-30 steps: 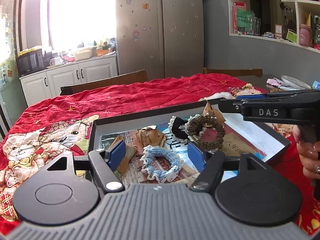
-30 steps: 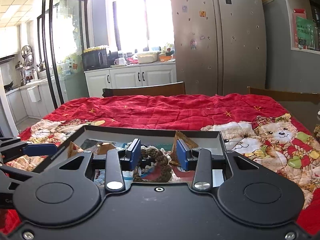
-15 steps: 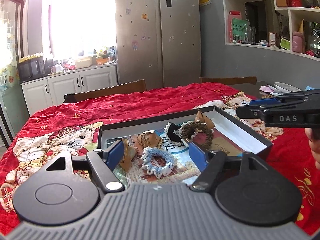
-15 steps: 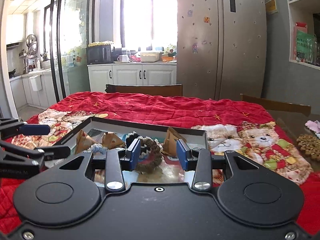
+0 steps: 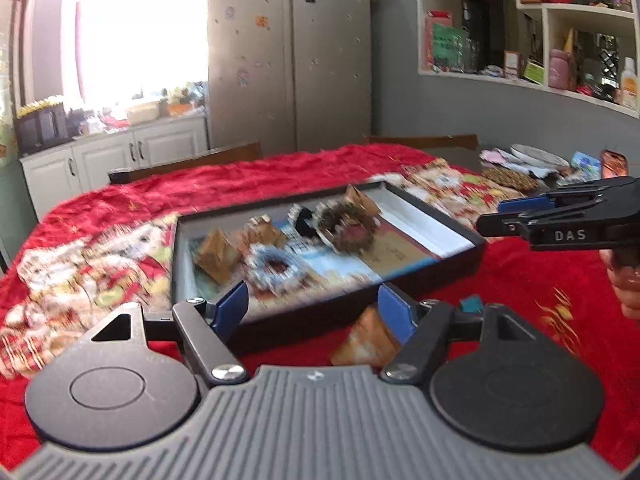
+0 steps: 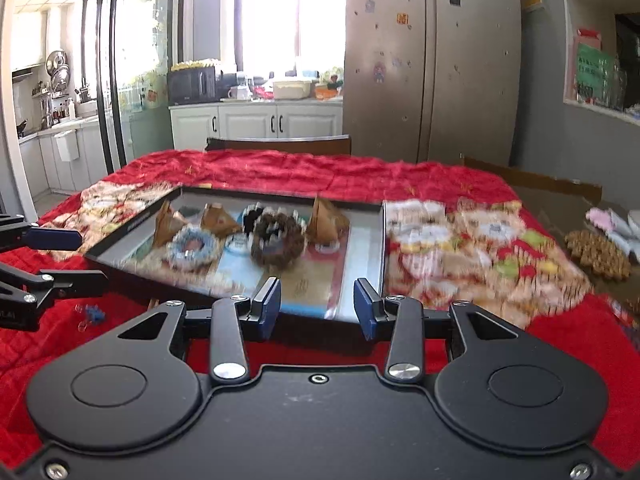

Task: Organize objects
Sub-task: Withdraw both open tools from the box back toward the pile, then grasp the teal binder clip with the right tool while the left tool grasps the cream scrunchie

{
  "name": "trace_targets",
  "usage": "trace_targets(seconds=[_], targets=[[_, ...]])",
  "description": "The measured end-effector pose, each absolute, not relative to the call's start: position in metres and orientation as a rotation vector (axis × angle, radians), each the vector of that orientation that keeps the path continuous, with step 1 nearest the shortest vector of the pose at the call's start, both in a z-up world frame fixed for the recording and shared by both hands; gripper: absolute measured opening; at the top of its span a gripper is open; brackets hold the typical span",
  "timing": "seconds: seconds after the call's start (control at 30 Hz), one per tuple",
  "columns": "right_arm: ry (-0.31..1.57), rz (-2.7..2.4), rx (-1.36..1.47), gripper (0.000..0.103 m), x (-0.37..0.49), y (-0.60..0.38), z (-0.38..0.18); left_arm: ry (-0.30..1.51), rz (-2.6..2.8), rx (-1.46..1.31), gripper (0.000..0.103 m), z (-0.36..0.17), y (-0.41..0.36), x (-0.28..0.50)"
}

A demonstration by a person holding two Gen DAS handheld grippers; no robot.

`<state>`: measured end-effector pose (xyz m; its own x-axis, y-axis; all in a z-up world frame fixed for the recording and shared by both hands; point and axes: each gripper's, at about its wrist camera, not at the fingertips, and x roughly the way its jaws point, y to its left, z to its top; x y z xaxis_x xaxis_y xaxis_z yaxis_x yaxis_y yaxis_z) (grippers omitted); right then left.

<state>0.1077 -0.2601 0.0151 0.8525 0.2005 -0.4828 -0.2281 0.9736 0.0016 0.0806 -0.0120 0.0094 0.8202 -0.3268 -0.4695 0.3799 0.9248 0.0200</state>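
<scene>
Tray (image 5: 420, 280), black-rimmed and shallow, is sitting on the table's red quilted cover (image 5: 240, 184), roughly mid-table, its near edge facing both grippers. Inside it, a blue-white knitted ring (image 5: 274, 266) is lying toward the near left part, a brown knitted ring (image 5: 352, 228) is lying near the middle with a black-and-white one (image 5: 302, 218) just behind it, and brown paper packets (image 5: 216, 256) are standing along the far and left sides. One more paper packet (image 5: 370, 340) is lying outside on the cover, just past the tray's near edge, blurred. Left gripper (image 5: 314, 314) is hovering over that near edge with fingers spread wide, nothing clamped; the outside packet is showing low between them, contact unclear. Right gripper (image 6: 316, 310) is hovering at the tray's near right part, fingers at a narrower gap and empty. A small blue clip (image 6: 94, 314) is lying on the cover near the tray's near left corner. A brown mat (image 6: 598, 254) is resting toward the table's right edge.
</scene>
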Motion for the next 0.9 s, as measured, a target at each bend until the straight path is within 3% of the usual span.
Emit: trace_targets(seconds=[0.5,0.9], targets=[[0.612,0.208,-0.033,0.039,0.098,-0.246,-0.042,0.574,-0.486,0.129,0.082,-0.021,-0.032,0.057],[0.646,0.192,-0.037,0.038,0.107,-0.241,-0.052,0.641,-0.492,0.110,0.067,-0.040,-0.035,0.064]])
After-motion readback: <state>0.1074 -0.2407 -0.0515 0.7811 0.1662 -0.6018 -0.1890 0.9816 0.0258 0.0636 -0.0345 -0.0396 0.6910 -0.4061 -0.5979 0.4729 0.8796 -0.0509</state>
